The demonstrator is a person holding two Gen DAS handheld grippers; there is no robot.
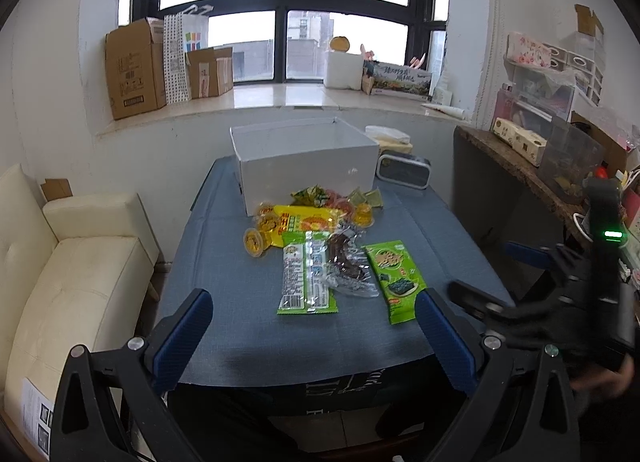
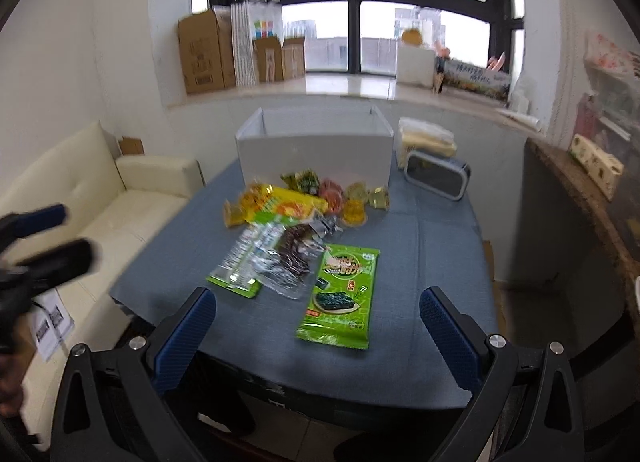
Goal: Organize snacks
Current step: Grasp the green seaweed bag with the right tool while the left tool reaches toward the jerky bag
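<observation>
Centrally, a table covered with a blue-grey cloth (image 1: 224,278) is seen in both wrist views. A cream sofa (image 1: 80,262) is positioned along its left side. An open white box (image 1: 306,168) is placed at the far end of the table, and a small dark-faced device with a light frame (image 1: 404,175) is set just beside the box's right corner.

The snacks are grouped directly in front of the box. A long yellow packet (image 1: 308,222) is laid across the pile, with yellow jelly cups (image 1: 256,241) at its left end and small wrapped sweets (image 1: 366,198) behind it. Nearer the cameras, a green packet lying label-side up (image 1: 306,280), a clear wrapper with dark contents (image 1: 346,266) and a green seaweed packet (image 2: 340,294) are laid side by side; the clear wrapper overlaps the label-side-up packet, and whether it touches the seaweed packet cannot be told.

The left gripper (image 1: 314,336) is held over the near table edge with its blue-padded fingers (image 1: 186,336) spread wide, and nothing is gripped. The right gripper (image 2: 316,336) is held likewise, fingers (image 2: 450,336) wide apart and holding nothing, near the seaweed packet.
</observation>
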